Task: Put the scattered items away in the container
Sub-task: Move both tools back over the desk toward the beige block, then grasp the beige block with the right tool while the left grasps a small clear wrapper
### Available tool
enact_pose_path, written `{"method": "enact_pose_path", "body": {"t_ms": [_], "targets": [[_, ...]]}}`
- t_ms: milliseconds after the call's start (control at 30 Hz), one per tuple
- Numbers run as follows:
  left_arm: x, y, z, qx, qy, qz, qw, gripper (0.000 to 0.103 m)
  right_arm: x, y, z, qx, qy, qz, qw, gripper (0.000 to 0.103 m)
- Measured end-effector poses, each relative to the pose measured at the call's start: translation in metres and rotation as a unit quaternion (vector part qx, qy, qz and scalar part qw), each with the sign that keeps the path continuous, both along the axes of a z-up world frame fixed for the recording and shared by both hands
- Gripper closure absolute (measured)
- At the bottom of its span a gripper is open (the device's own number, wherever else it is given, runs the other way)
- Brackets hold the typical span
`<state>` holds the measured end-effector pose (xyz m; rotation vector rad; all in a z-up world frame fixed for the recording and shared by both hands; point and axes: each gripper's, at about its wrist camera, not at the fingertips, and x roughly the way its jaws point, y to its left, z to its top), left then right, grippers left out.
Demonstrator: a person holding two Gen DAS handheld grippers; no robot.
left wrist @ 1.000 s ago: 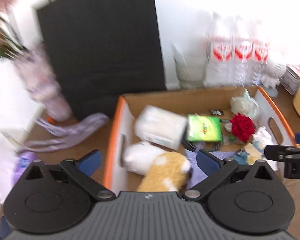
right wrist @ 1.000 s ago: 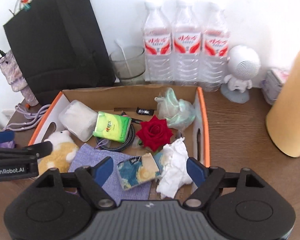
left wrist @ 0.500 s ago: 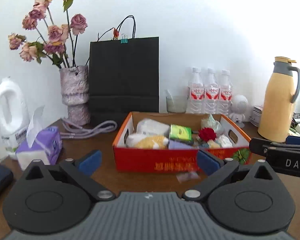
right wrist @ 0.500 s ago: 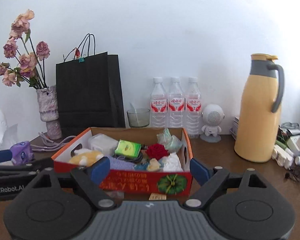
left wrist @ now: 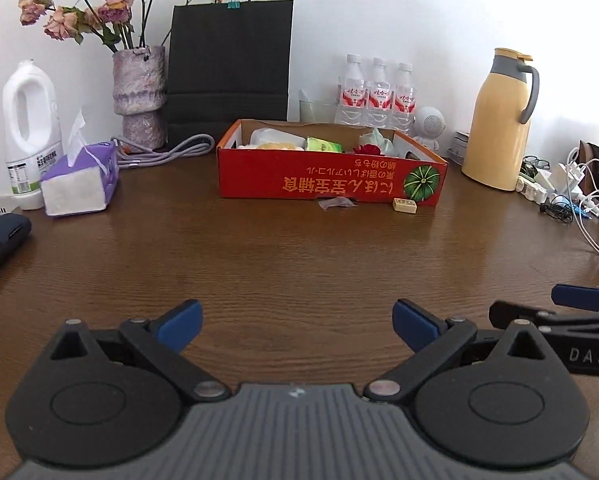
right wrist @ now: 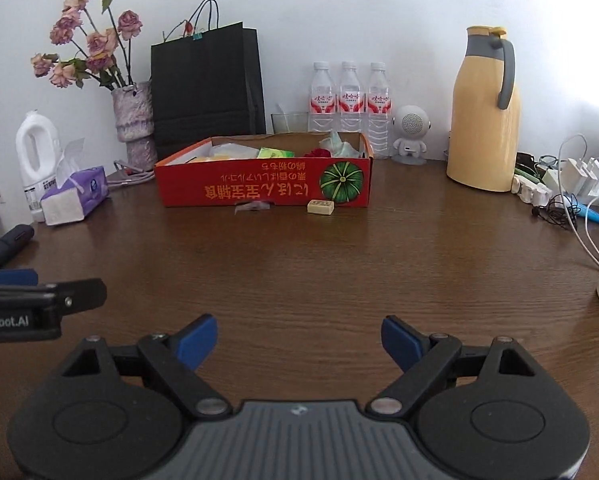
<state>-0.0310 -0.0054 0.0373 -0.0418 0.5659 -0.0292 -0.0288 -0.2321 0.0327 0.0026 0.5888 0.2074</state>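
Observation:
A red cardboard box stands at the back of the wooden table and holds several items: a white pack, a green packet, a red rose, a plush toy. A small cream tile and a crumpled clear wrapper lie on the table against the box's front wall. My left gripper is open and empty, low over the table's near side. My right gripper is open and empty beside it, to the right.
A purple tissue pack, white jug, flower vase and grey cable are on the left. A black bag, water bottles, white speaker, yellow thermos and chargers with cables are behind and on the right.
Both grippers have pulled back from above the box to the table's near side and dropped low. Both stay open and empty.

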Motion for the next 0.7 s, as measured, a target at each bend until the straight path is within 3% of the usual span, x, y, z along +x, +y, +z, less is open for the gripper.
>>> {"method": "enact_pose_path", "body": {"t_ms": [167,233,267,367,433,500,533,700], "targets": [[0.064,0.010,0.006,0.004,0.008,0.019,0.9998,0.000,0.101,0.011,0.005,0.005,0.003,-0.020,1.000,0.023],[0.089,0.011,0.005,0.005,0.016,0.019,0.9997,0.001,0.147,0.018,-0.003,0.013,0.026,-0.024,0.999,0.032],[0.102,0.012,0.005,0.000,0.024,0.023,0.9995,0.003,0.166,0.020,-0.007,0.019,0.036,-0.021,0.999,0.042],[0.133,0.009,0.002,-0.013,0.029,0.017,0.9993,0.004,0.210,0.032,-0.016,0.004,0.061,-0.033,0.998,0.047],[0.153,0.006,-0.002,-0.023,0.033,0.008,0.9992,0.006,0.227,0.040,-0.026,-0.024,0.072,-0.040,0.996,0.049],[0.173,0.000,-0.008,-0.031,0.041,-0.005,0.9987,0.014,0.230,0.041,-0.029,-0.033,0.054,-0.042,0.997,0.061],[0.182,-0.004,-0.012,-0.032,0.047,-0.008,0.9984,0.017,0.229,0.040,-0.029,-0.032,0.053,-0.038,0.997,0.074],[0.221,-0.032,-0.022,-0.027,0.065,-0.027,0.9972,0.022,0.220,0.019,-0.026,-0.024,0.056,-0.026,0.998,0.075]]}}
